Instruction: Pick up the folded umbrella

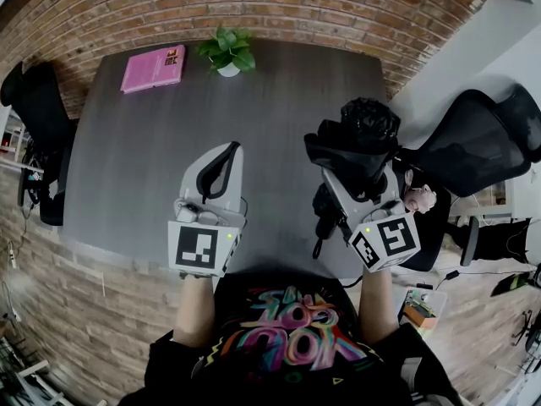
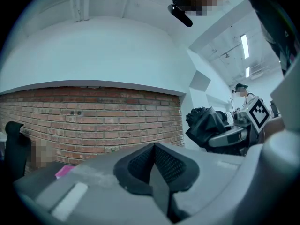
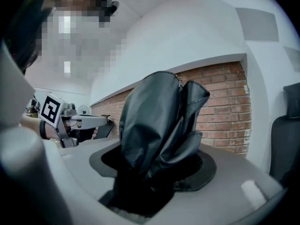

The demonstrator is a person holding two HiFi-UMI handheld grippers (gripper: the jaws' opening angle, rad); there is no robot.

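Observation:
The folded umbrella (image 1: 359, 138) is a black, crumpled bundle, held up above the right side of the dark grey table (image 1: 279, 91). My right gripper (image 1: 351, 180) is shut on it, and its handle end and strap hang below the jaws. In the right gripper view the umbrella (image 3: 159, 125) fills the space between the pads and hides the fingertips of the right gripper (image 3: 154, 168). My left gripper (image 1: 224, 163) hovers over the table's near middle, apart from the umbrella. Its pads meet with nothing between them, as the left gripper view (image 2: 153, 165) shows. That view also catches the umbrella (image 2: 206, 123) to the right.
A pink book (image 1: 153, 68) lies at the table's far left and a small potted plant (image 1: 227, 52) stands at the far edge. A brick wall (image 1: 254, 7) runs behind. Black office chairs stand at the right (image 1: 478, 142) and the left (image 1: 38, 108).

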